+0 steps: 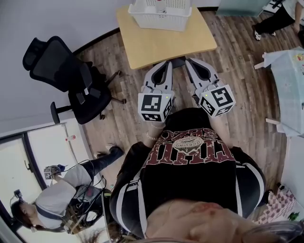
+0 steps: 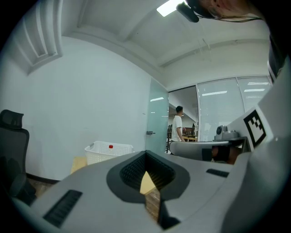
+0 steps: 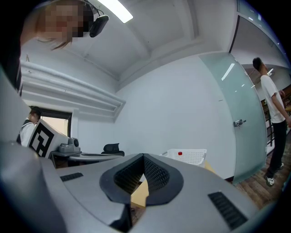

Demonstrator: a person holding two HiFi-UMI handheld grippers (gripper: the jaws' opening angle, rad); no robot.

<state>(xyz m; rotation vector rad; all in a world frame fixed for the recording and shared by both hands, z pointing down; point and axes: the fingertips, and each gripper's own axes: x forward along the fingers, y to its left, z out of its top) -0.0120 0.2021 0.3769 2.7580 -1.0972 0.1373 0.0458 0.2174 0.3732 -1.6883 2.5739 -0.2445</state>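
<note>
Both grippers are held close to the person's chest and aim at a small wooden table (image 1: pixel 161 45). My left gripper (image 1: pixel 166 64) is shut with nothing between its jaws, and its tips hang over the floor just short of the table's near edge. Beside it, my right gripper (image 1: pixel 189 62) is also shut and empty. A white plastic basket (image 1: pixel 160 14) stands at the table's far side. In the left gripper view the jaws of the left gripper (image 2: pixel 145 155) meet, with the basket (image 2: pixel 109 153) beyond holding a red-capped item (image 2: pixel 110 146). The right gripper (image 3: pixel 142 157) likewise faces the basket (image 3: pixel 186 156).
A black office chair (image 1: pixel 71 80) stands left of the table on the wood floor. A person sits at a desk at lower left (image 1: pixel 57 199). Another table (image 1: pixel 290 90) is at the right. A person (image 2: pixel 177 125) stands by the glass door (image 2: pixel 157 119).
</note>
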